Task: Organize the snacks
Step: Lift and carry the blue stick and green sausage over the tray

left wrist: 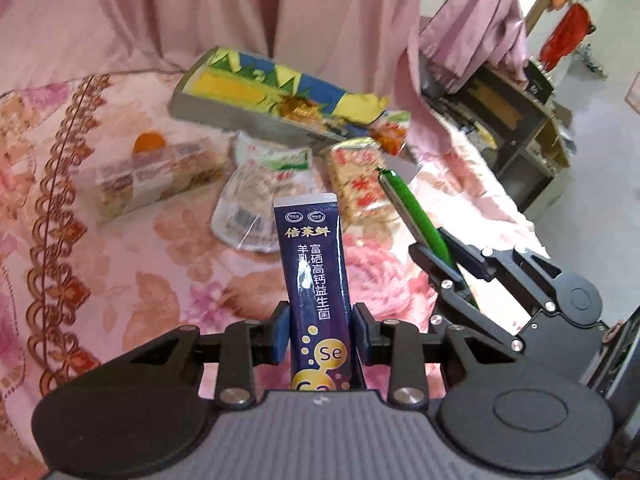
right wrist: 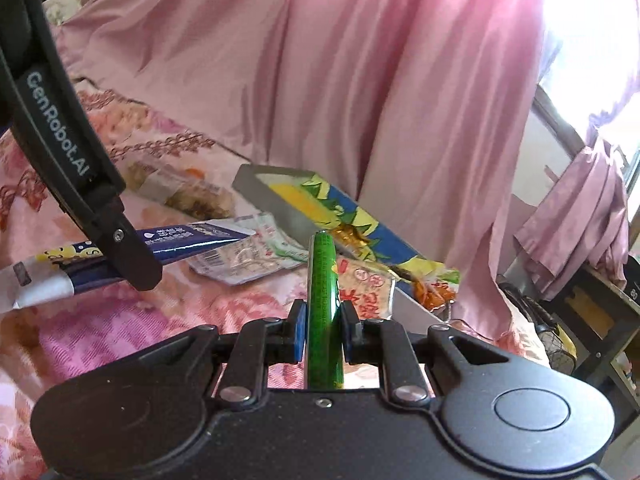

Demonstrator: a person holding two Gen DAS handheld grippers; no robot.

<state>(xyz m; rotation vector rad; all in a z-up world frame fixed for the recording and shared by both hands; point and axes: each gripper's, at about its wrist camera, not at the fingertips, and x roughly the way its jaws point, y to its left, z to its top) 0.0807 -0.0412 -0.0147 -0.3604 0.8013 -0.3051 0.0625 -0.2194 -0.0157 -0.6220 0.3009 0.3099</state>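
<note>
left gripper [left wrist: 321,334] clamped on navy sachet [left wrist: 314,276]; right gripper [right wrist: 323,330] clamped on green stick [right wrist: 325,300]. both held above floral bedcover [left wrist: 120,272], near open box [left wrist: 240,96]. risk: thin packs slipping or colliding during drop-off.

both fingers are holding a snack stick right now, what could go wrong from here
1. The left gripper pinches the blue sachet near its bottom end, so the long free end could flop or slip out.
2. The right gripper grips a thin, glossy green stick; it might slide between the fingers.
3. The two grippers are close together, and the box is already crowded with a yellow bag, so they may bump when dropping off.
</note>
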